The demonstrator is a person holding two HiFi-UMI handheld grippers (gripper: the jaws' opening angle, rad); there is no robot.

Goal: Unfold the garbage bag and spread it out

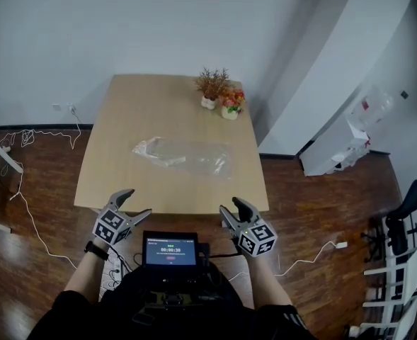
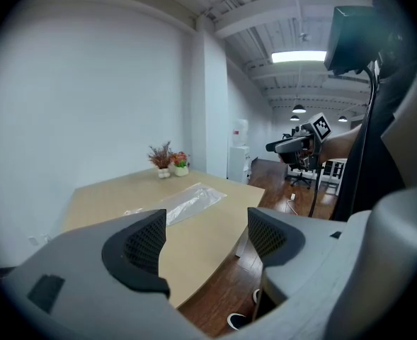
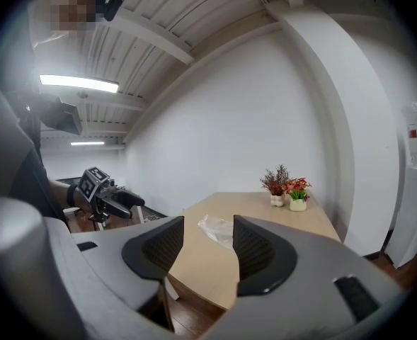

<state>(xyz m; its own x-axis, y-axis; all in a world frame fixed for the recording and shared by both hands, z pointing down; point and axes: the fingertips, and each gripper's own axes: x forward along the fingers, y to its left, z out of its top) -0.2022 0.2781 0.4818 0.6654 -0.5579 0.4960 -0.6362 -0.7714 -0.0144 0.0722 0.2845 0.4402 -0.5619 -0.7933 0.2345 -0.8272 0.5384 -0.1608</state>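
Note:
A crumpled clear garbage bag (image 1: 183, 154) lies in the middle of the light wooden table (image 1: 123, 119). Both grippers hang in front of the table's near edge, short of the bag and not touching it. My left gripper (image 1: 136, 204) is open wide with nothing between its jaws; in the left gripper view the bag (image 2: 183, 202) shows beyond the left gripper (image 2: 204, 232). My right gripper (image 1: 231, 207) is open too, and empty. In the right gripper view, the bag (image 3: 219, 229) lies past the right gripper (image 3: 208, 243).
Two small flower pots (image 1: 221, 98) stand at the table's far right. A small screen (image 1: 170, 250) sits at the person's chest between the grippers. Cables (image 1: 31, 211) run over the wooden floor at left. A white water dispenser (image 1: 350, 140) stands at right.

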